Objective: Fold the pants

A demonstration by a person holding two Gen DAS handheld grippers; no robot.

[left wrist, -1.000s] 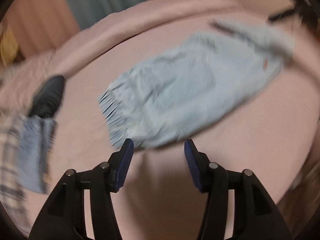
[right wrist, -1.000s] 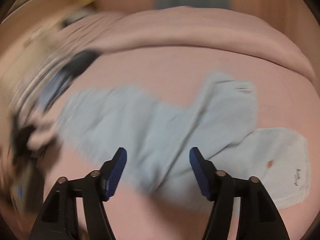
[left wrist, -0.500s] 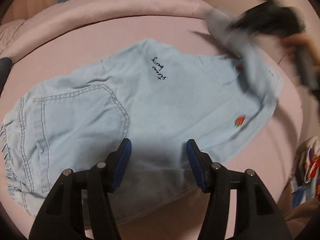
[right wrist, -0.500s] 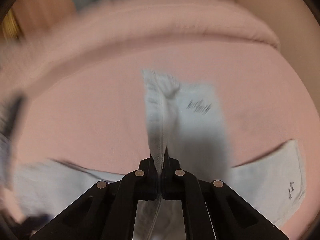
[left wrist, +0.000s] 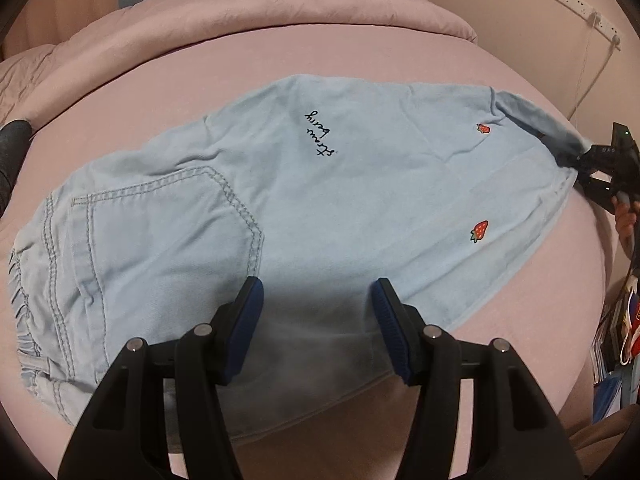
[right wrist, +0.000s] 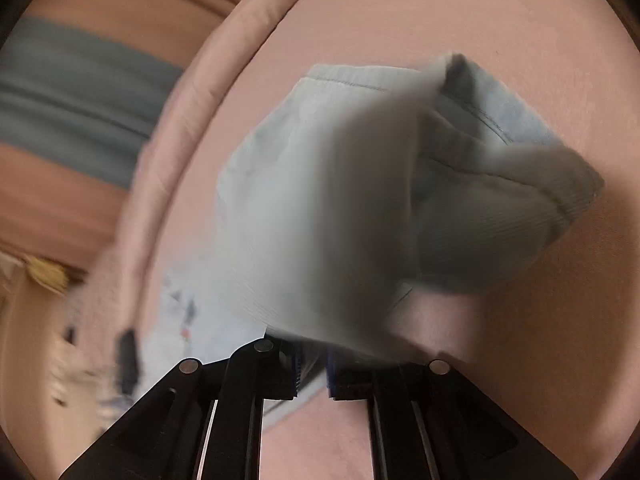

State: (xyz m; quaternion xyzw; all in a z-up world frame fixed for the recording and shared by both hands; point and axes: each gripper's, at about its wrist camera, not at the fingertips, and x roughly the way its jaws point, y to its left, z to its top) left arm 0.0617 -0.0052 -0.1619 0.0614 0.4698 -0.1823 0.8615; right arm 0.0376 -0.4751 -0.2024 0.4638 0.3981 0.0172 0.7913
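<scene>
Light blue denim pants (left wrist: 320, 200) lie spread on a pink bed (left wrist: 200, 80), waistband at the left, leg ends at the right, with strawberry patches and dark script. My left gripper (left wrist: 316, 312) is open and empty, just above the near edge of the pants. My right gripper (right wrist: 312, 376) is shut on a leg end of the pants (right wrist: 360, 200), which bunches up in front of its camera. In the left wrist view the right gripper (left wrist: 568, 158) shows at the far right, pulling that leg end out.
A rolled pink duvet (left wrist: 280, 4) lies along the far side of the bed. A dark object (left wrist: 12, 148) sits at the bed's left edge. A power strip (left wrist: 576, 4) hangs on the wall. Books and bags (left wrist: 620, 340) stand beside the bed at the right.
My right gripper has carried the pinched leg end out to the right and laid it flatter; the cloth now bunches before its camera. The left gripper has hardly moved.
</scene>
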